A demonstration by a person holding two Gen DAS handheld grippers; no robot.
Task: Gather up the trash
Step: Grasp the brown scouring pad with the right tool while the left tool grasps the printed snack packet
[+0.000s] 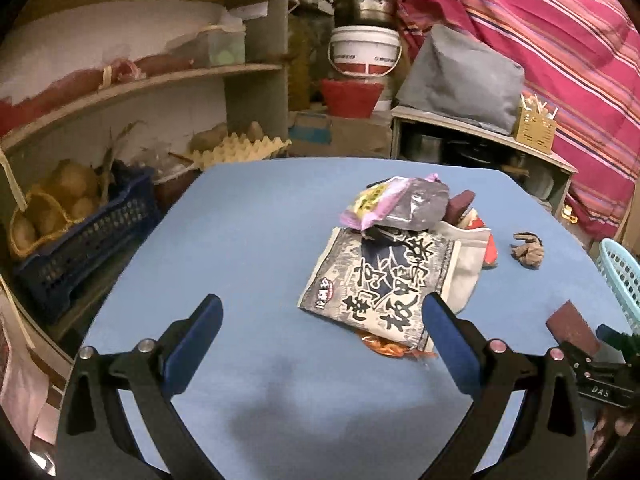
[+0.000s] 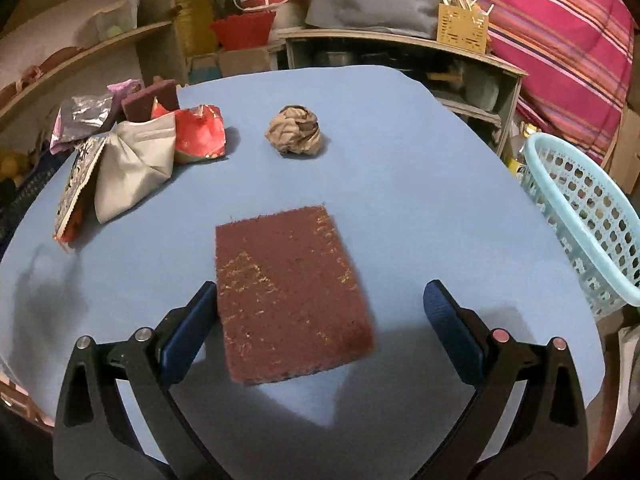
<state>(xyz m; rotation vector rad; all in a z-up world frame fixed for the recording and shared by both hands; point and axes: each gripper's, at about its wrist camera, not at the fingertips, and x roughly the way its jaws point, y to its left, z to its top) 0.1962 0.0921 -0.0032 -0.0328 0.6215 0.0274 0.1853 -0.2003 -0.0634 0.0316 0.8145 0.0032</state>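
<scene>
A pile of trash lies on the blue table (image 1: 256,240): a black-and-white printed packet (image 1: 380,292), a purple and silver wrapper (image 1: 396,204), a silver pouch (image 2: 132,168) and a red wrapper (image 2: 200,132). A crumpled brown paper ball (image 2: 296,130) lies apart, also in the left wrist view (image 1: 528,250). A dark red scouring pad (image 2: 288,292) lies between the fingers of my open right gripper (image 2: 320,304), touching the left finger only. My left gripper (image 1: 320,316) is open and empty, just short of the printed packet.
A light blue plastic basket (image 2: 592,216) stands at the table's right edge. Shelves with a dark blue crate (image 1: 80,244) are on the left. A bucket, pot and low cabinet (image 1: 480,152) stand behind the table. A second dark red pad (image 2: 150,100) stands in the pile.
</scene>
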